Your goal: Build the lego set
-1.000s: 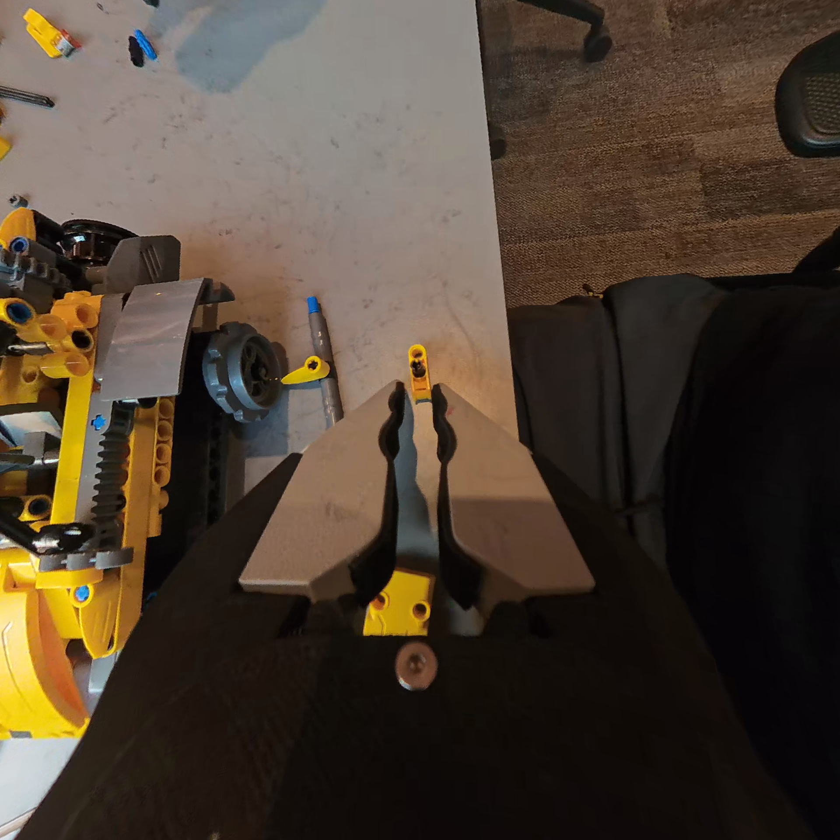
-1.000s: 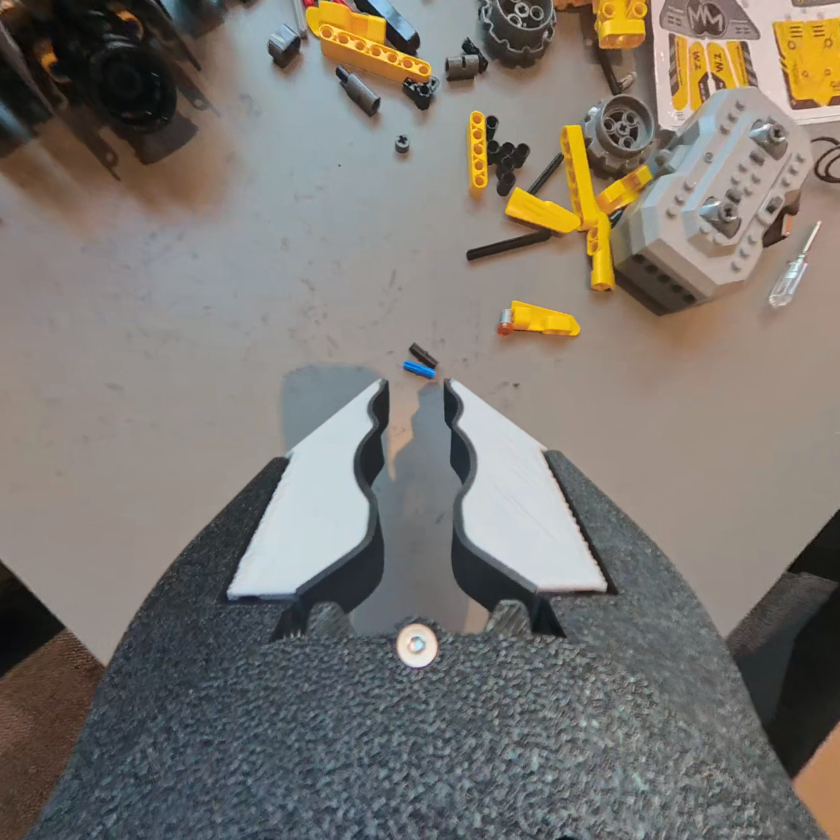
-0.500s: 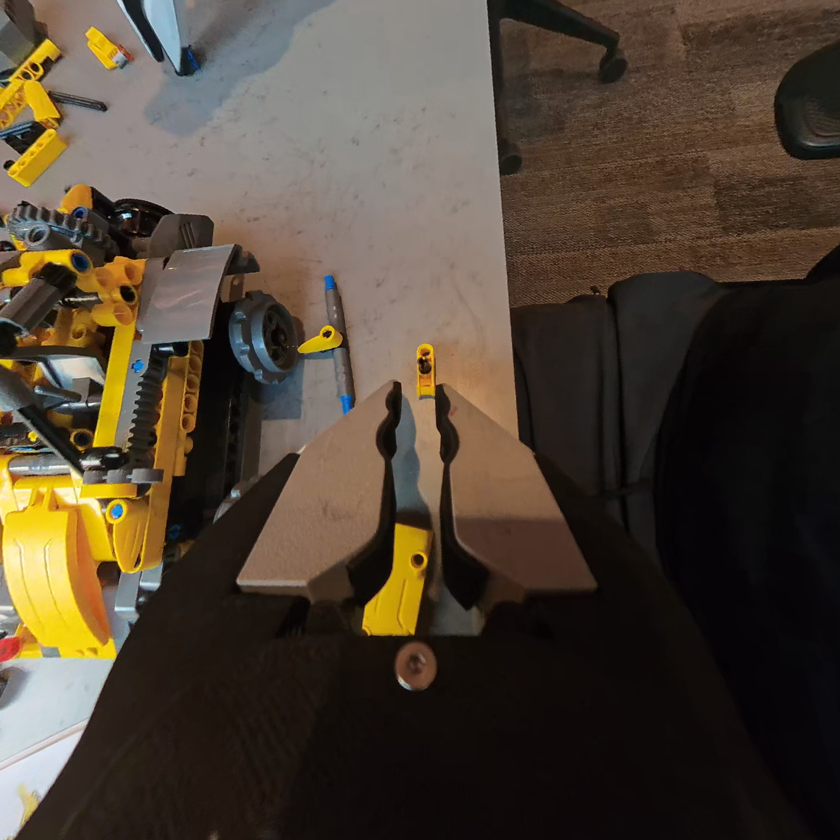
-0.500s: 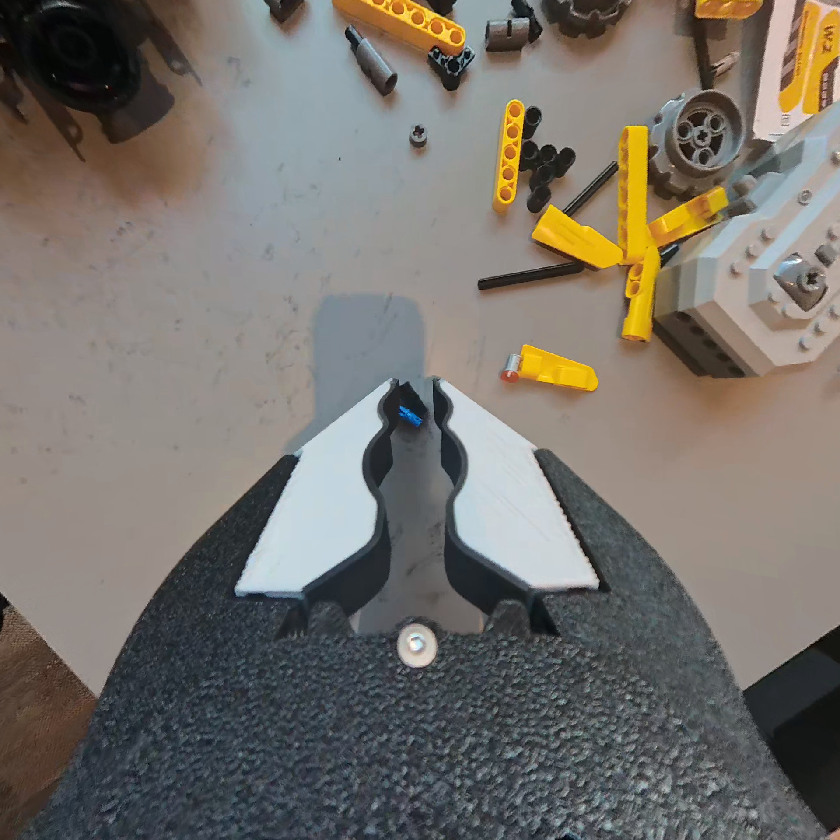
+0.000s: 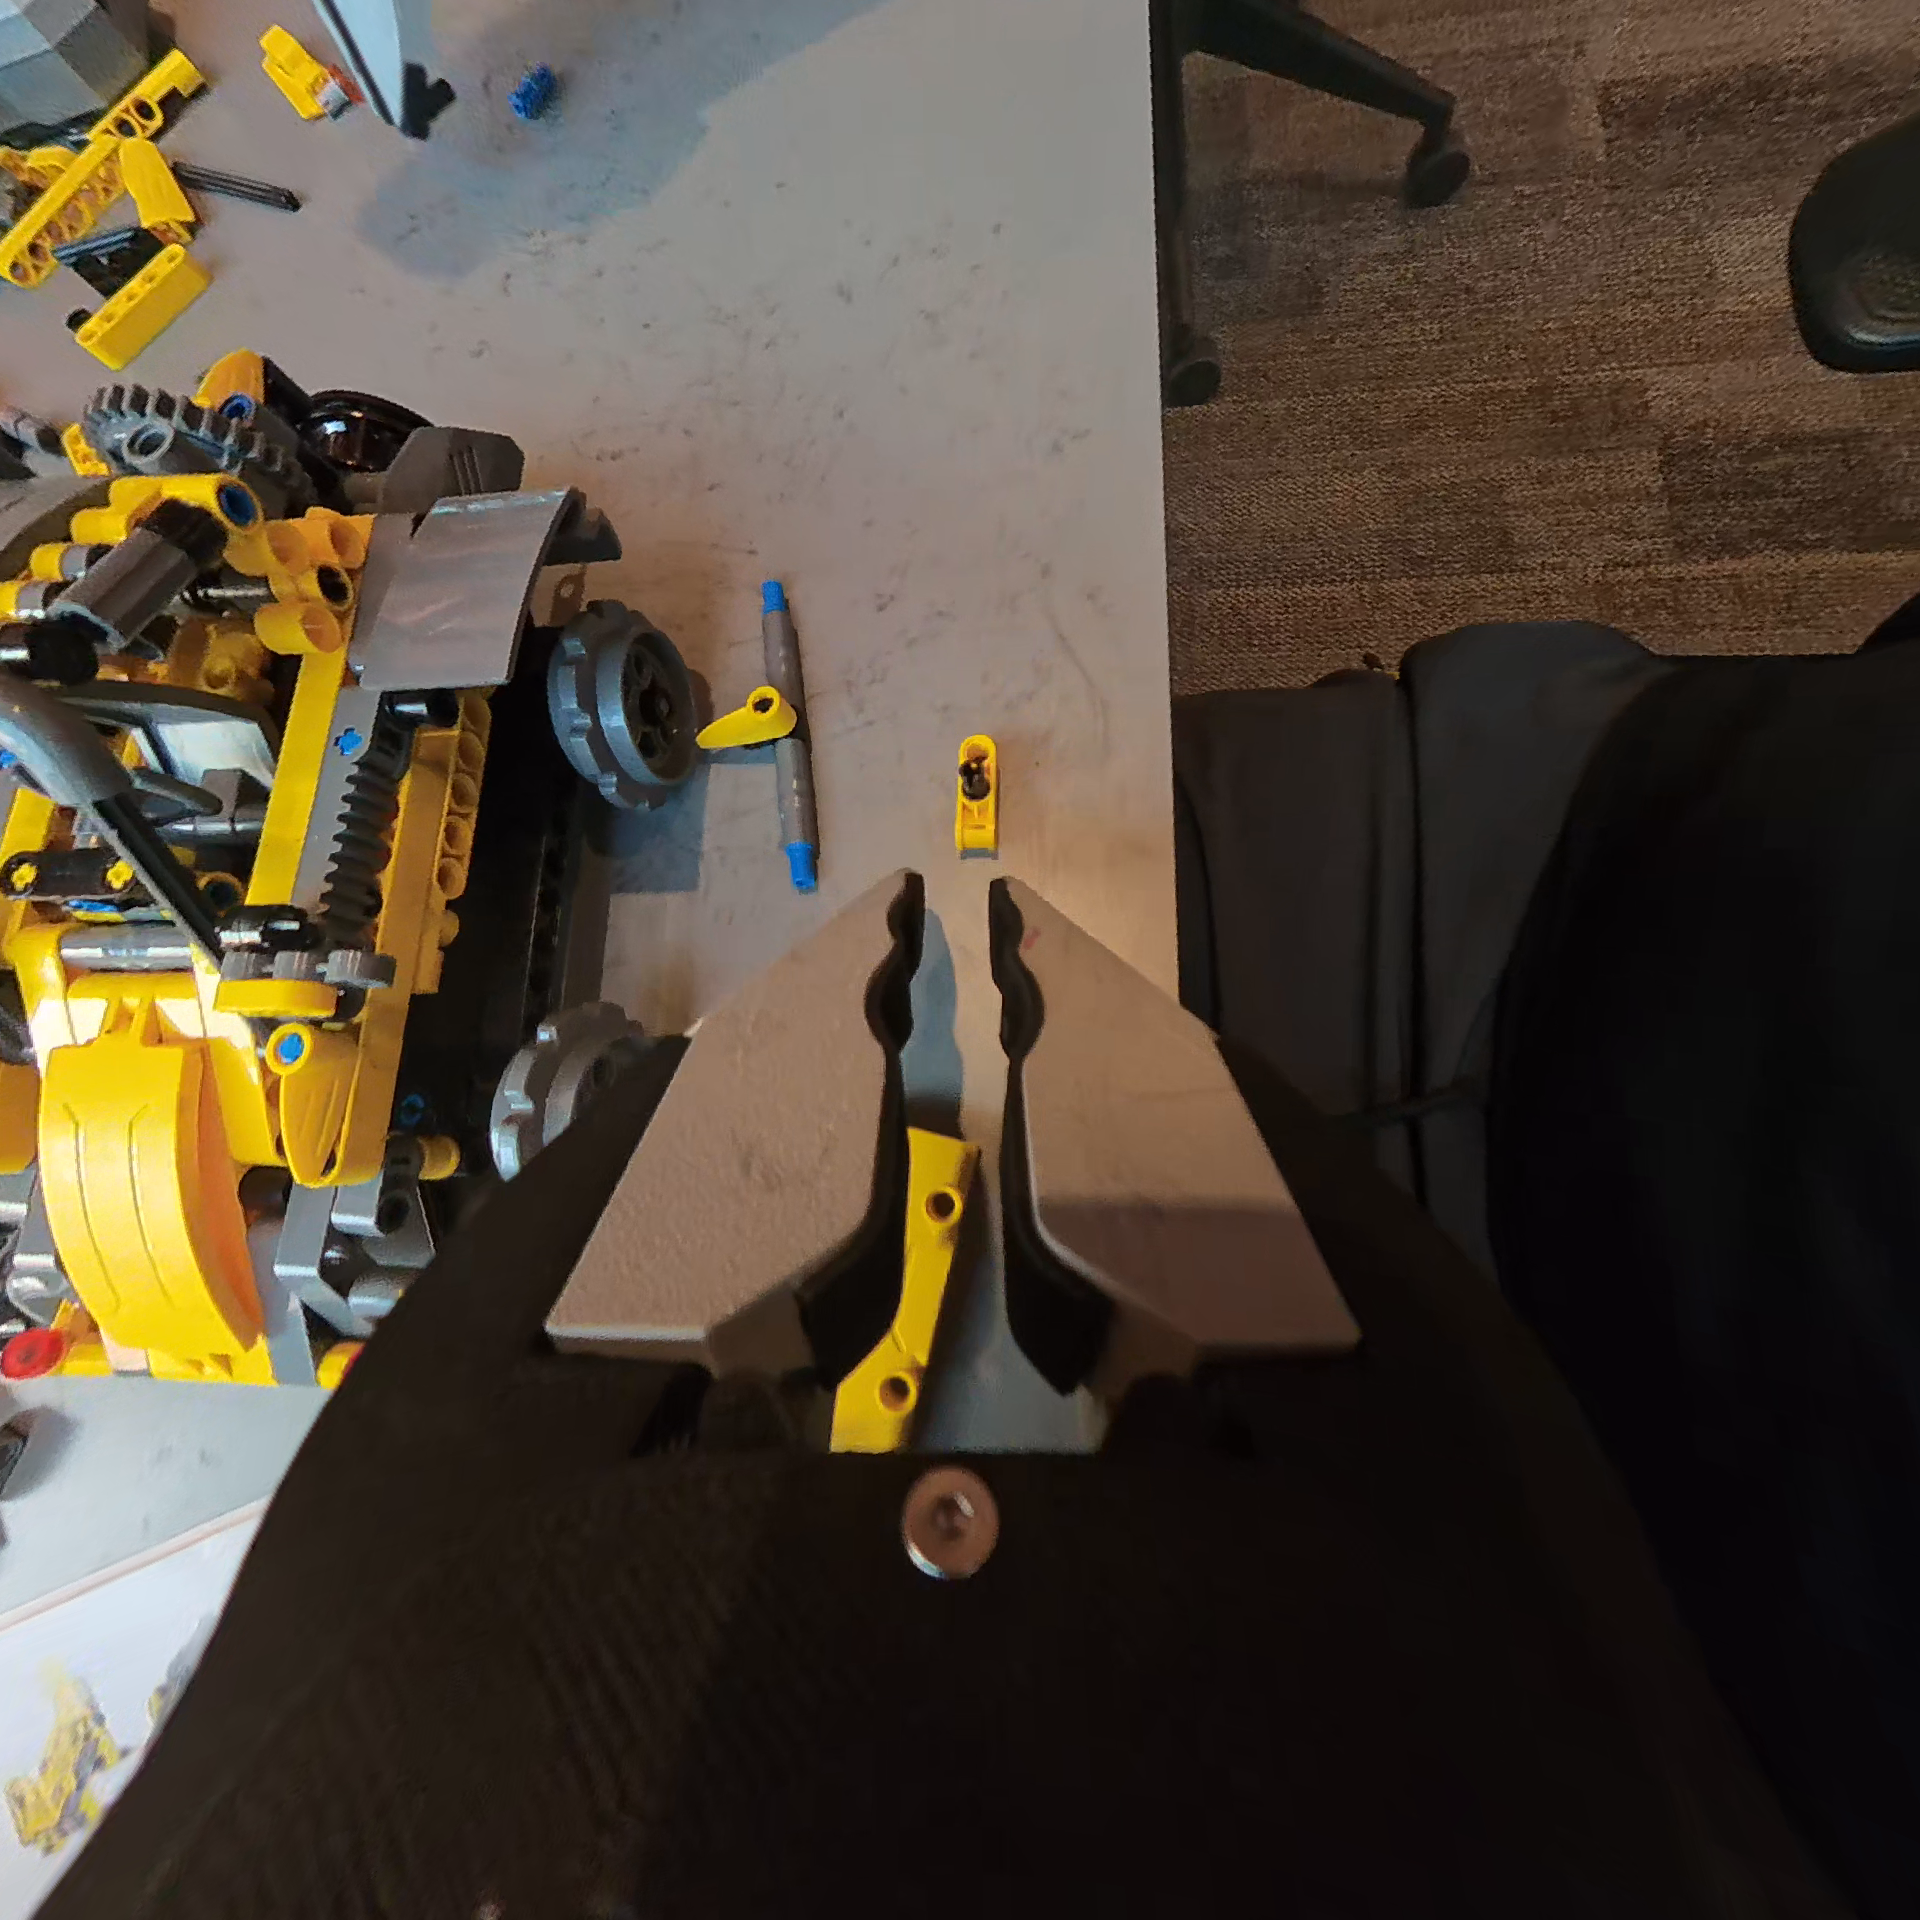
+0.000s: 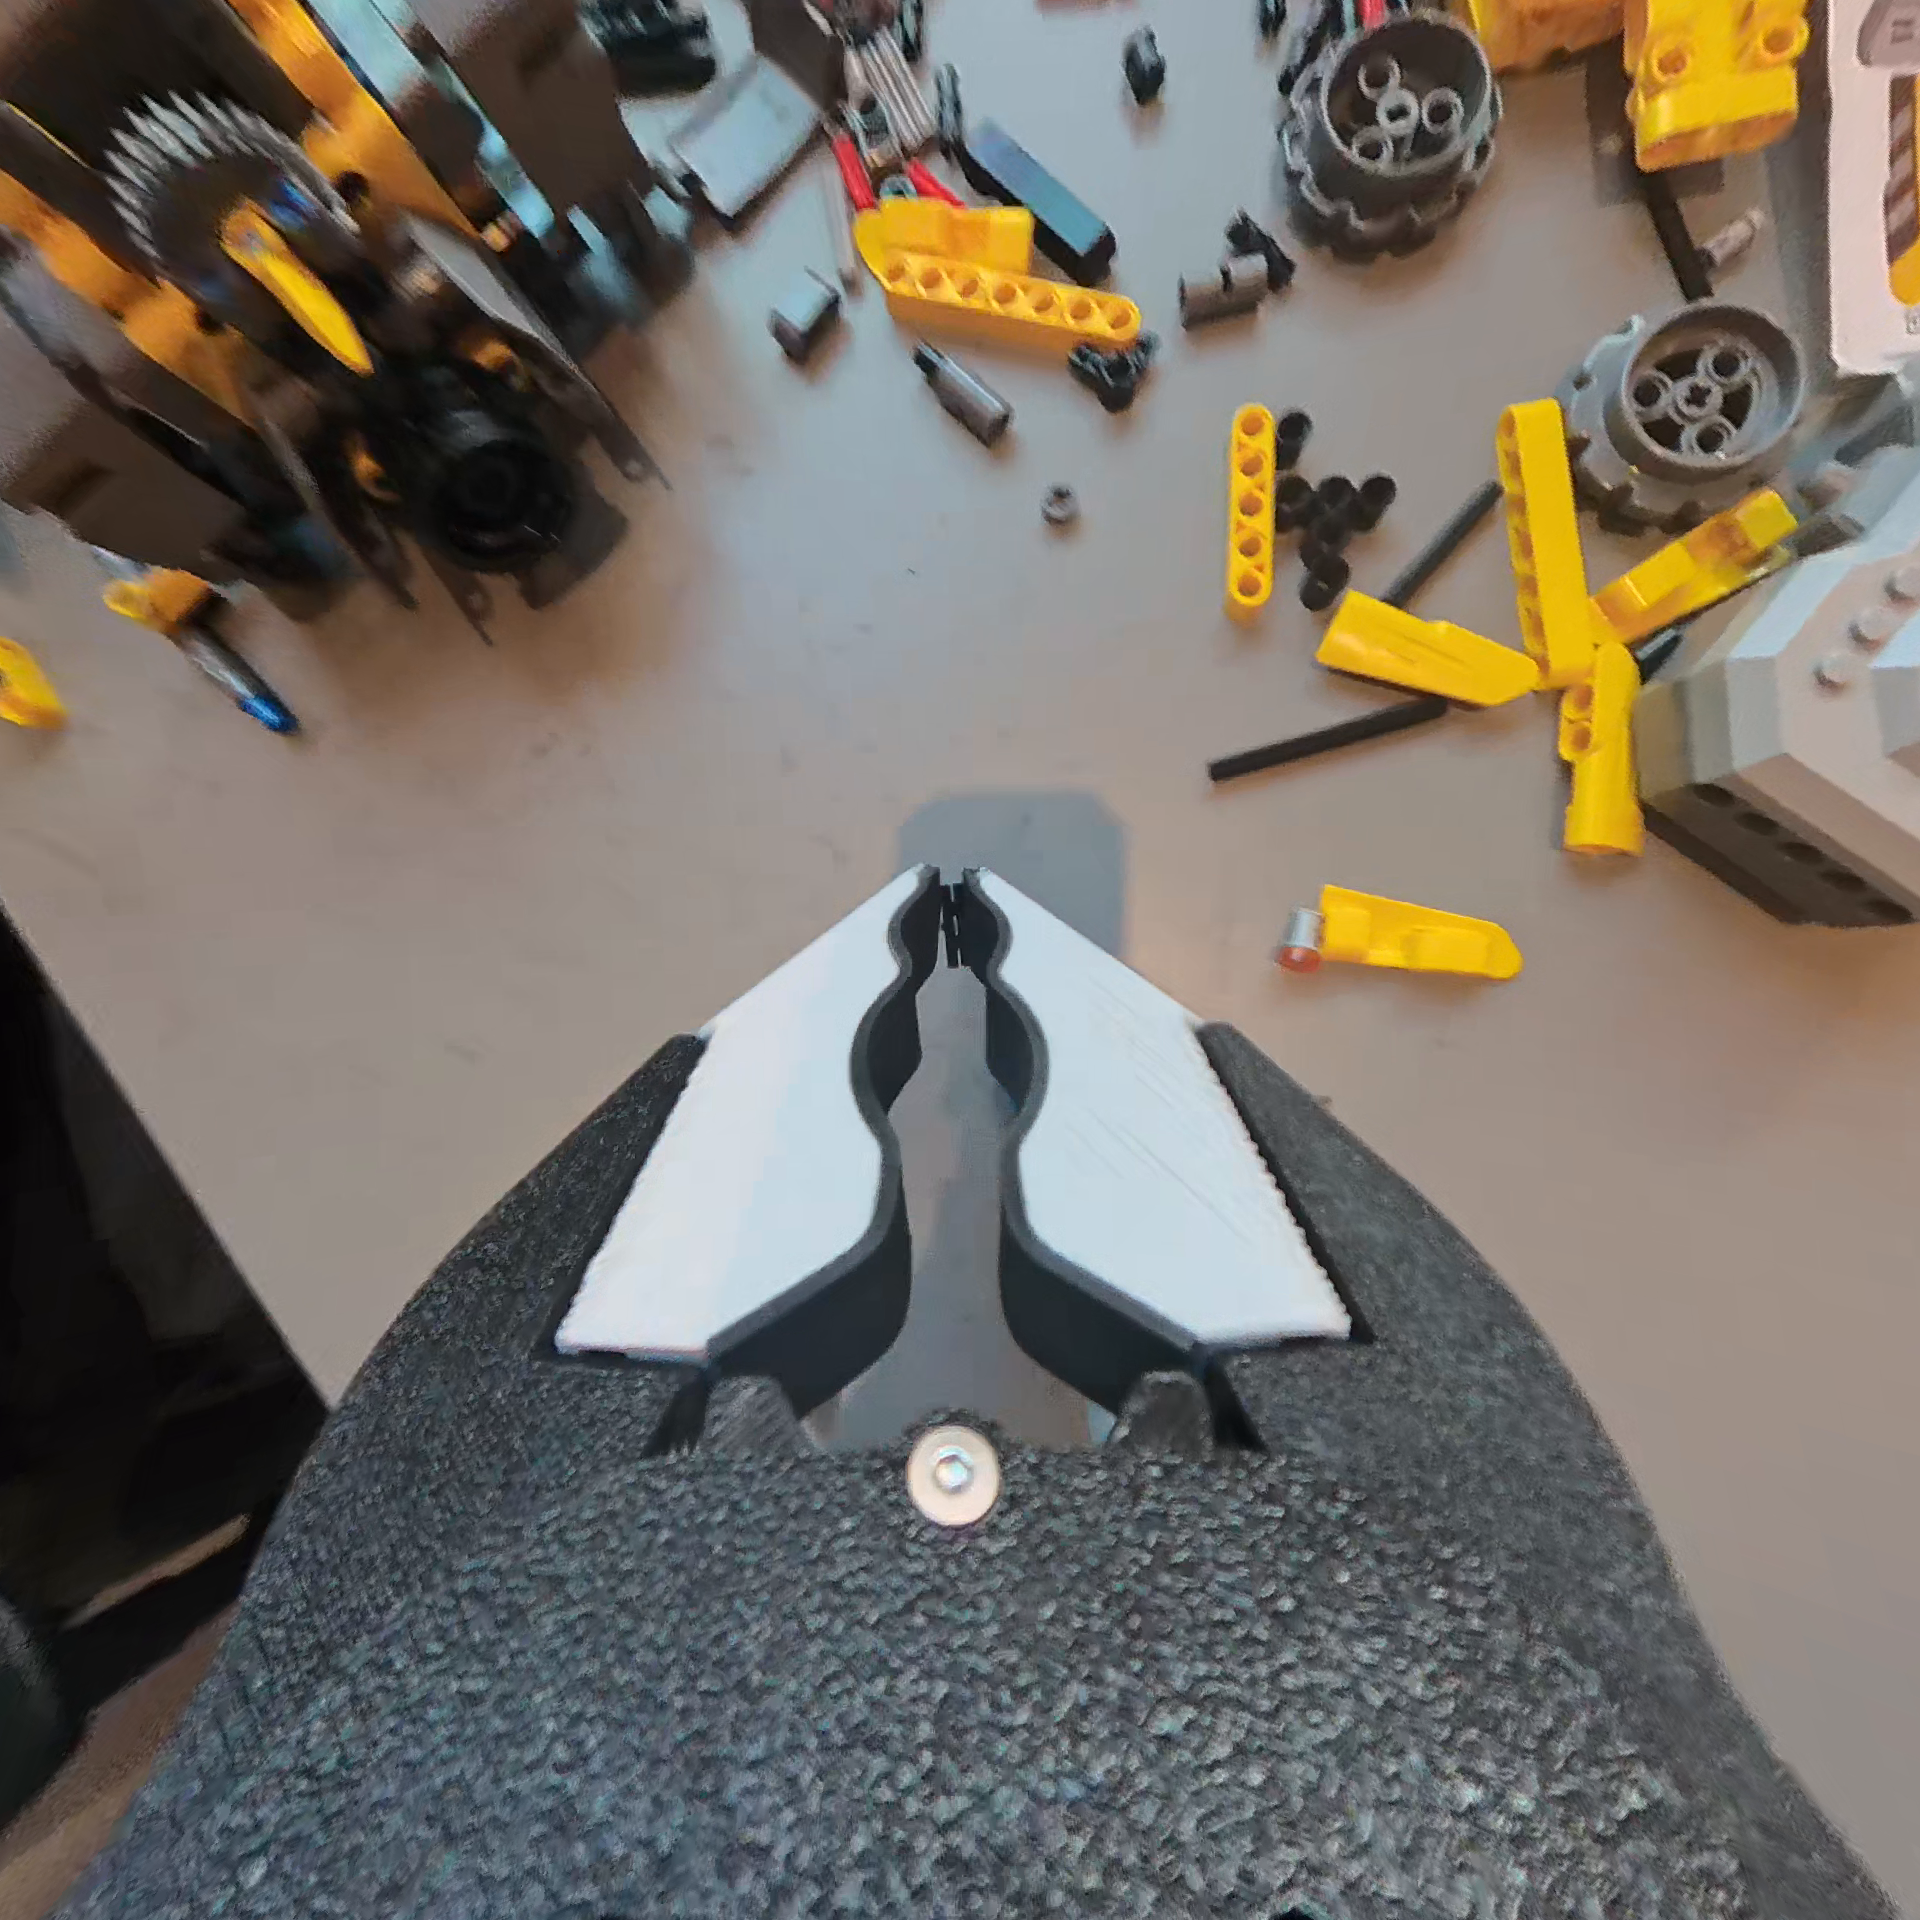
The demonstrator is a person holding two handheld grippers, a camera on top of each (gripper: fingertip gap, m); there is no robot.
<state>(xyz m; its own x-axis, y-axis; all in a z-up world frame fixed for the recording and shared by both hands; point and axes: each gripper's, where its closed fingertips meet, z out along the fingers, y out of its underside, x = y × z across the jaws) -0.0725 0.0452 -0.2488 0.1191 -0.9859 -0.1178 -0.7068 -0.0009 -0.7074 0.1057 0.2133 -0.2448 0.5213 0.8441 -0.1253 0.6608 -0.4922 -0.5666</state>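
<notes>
Right gripper [image 6: 951, 896] pinches a tiny black pin [image 6: 950, 920], light, stiff, easily dropped; left gripper [image 5: 956, 896] hangs released, empty.

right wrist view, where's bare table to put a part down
Bare table runs left of the right gripper, which is shut on a small black pin, below the blurred yellow-and-black model. Another free strip lies below the yellow part with a grey end. It is crowded upper right, around the yellow beams and grey block.

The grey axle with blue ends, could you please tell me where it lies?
In the left wrist view, the grey axle lies on the table, between the grey wheel and the small yellow piece.
</notes>
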